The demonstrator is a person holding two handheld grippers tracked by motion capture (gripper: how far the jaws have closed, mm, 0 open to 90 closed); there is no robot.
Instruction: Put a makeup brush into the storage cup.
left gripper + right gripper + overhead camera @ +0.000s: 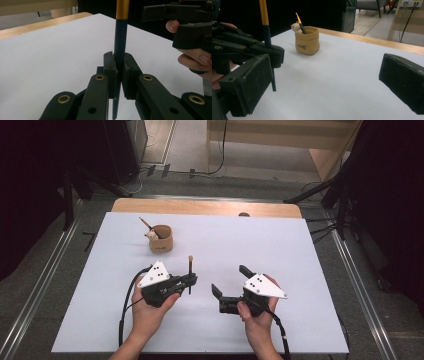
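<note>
While the left gripper (189, 281) pinches a dark pencil (190, 275) with a gold-coloured band, its jaws are pressed tight on the dark shaft, as the left gripper view shows, and the pencil stands roughly upright with its lower end close above the white tabletop (280, 245). In the high view the pencil sits in front of the tan pen pot (161, 239), nearer the person and a little to the pot's right, well apart from it. The pot stands upright on the tabletop with another pencil (300, 23) leaning out of it and a small bear figure (296, 26) at its rim. The right gripper (231, 281), held in the person's right hand (257, 317), lies farther to the pot's right than the pencil; its jaws are spread wide with nothing between them but bare tabletop. In the right gripper view the held pencil rises beside its own left jaw, not touching it.
</note>
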